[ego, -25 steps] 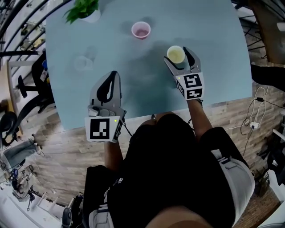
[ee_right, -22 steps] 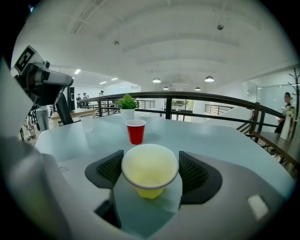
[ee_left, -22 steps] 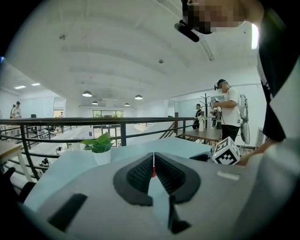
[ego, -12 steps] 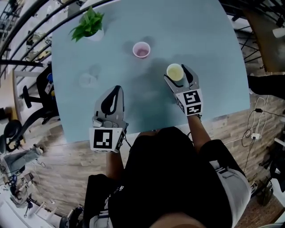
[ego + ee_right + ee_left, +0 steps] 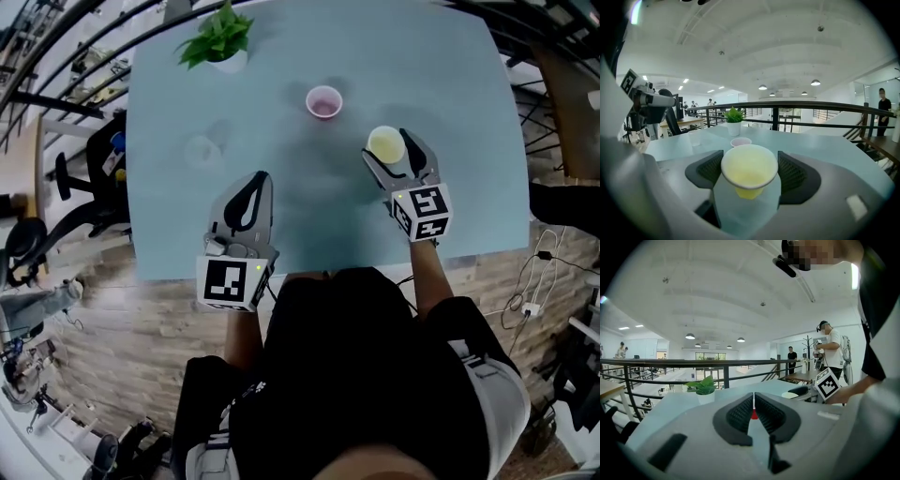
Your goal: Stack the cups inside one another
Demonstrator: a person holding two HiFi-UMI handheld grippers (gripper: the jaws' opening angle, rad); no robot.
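Note:
A yellow cup [image 5: 386, 144] sits between the jaws of my right gripper [image 5: 388, 146], which is shut on it at the table's right side. In the right gripper view the yellow cup [image 5: 749, 171] fills the gap between the pads, mouth up. A pink cup [image 5: 324, 101] stands upright beyond it to the left, seen just past the yellow one as a pink cup [image 5: 740, 141]. A clear cup [image 5: 201, 150] stands at the left. My left gripper [image 5: 253, 180] hovers near the table's front edge, shut and empty [image 5: 753, 401].
A potted plant [image 5: 220, 42] stands at the far left of the blue table [image 5: 450, 84]. A railing runs behind the table's far edge. Chairs and equipment stand off the table's left edge. People stand by desks in the background.
The head view has shifted, so the table sits lower and further right. My right gripper, still holding the yellow cup, is slightly closer to the pink cup. The left gripper stays shut.

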